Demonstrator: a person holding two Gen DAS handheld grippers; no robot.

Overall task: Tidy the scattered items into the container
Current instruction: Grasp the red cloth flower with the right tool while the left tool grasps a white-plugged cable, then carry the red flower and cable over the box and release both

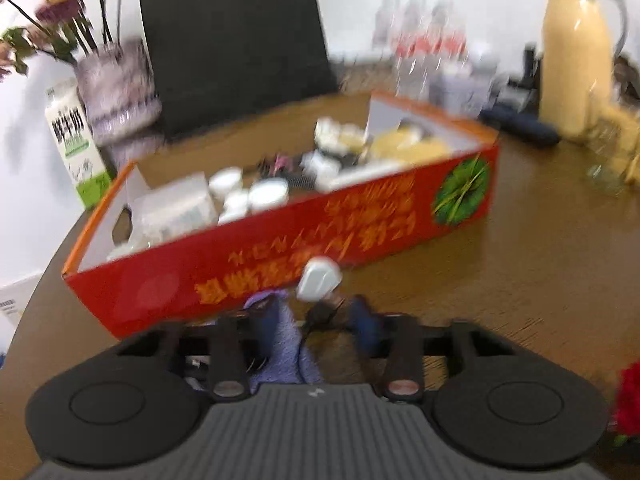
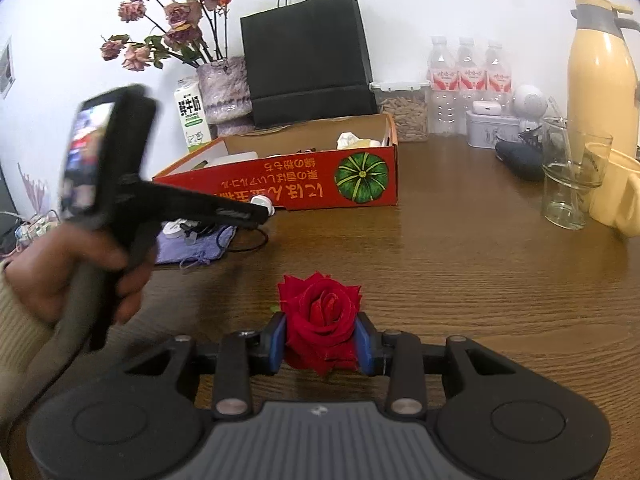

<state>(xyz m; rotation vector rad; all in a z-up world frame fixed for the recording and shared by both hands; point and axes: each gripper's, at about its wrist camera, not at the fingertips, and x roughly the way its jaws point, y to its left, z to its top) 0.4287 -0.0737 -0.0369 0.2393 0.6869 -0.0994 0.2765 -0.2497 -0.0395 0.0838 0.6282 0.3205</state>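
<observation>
While right tongs (image 2: 320,344) grip the rose (image 2: 320,316), left tongs (image 1: 316,320), blurred, seemingly pinch a cable (image 1: 318,314).

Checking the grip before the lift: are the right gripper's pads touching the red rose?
Touching. The right wrist view shows the right gripper with both blue pads pressed against the red rose.

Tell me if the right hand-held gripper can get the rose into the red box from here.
Probably yes. The right hand-held gripper is shut on the rose, the table ahead is bare up to the red box, and the box is open-topped. The left hand-held gripper works nearby at the box's front.
</observation>
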